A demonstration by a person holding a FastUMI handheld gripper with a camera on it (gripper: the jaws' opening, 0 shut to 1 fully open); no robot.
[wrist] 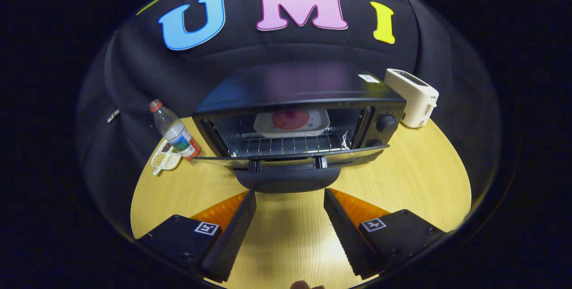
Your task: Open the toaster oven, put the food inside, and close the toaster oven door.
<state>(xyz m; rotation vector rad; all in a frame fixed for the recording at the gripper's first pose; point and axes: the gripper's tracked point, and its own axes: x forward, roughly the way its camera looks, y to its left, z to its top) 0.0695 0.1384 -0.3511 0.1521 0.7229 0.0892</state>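
Door (288, 160) of toaster oven (295, 115) hangs flat open, stiff, hinged — best lifted by its handle (288, 181). Food (290, 120) on tray sits inside already. Tool (289, 197) is spread wide, empty, just short of handle.

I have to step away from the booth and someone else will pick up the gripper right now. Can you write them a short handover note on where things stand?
Gripper: open, holding nothing, fingers spread just short of the toaster oven door handle.
Toaster oven: on the wooden table, door folded down flat, fully open.
Food: a white tray with a pink round item sits on the rack inside.
Nearby, not part of the job: water bottle and small snack dish to one side of the oven, white toaster to the other.
Done: door opened, food in.
Left: lift the door by its handle and close it.
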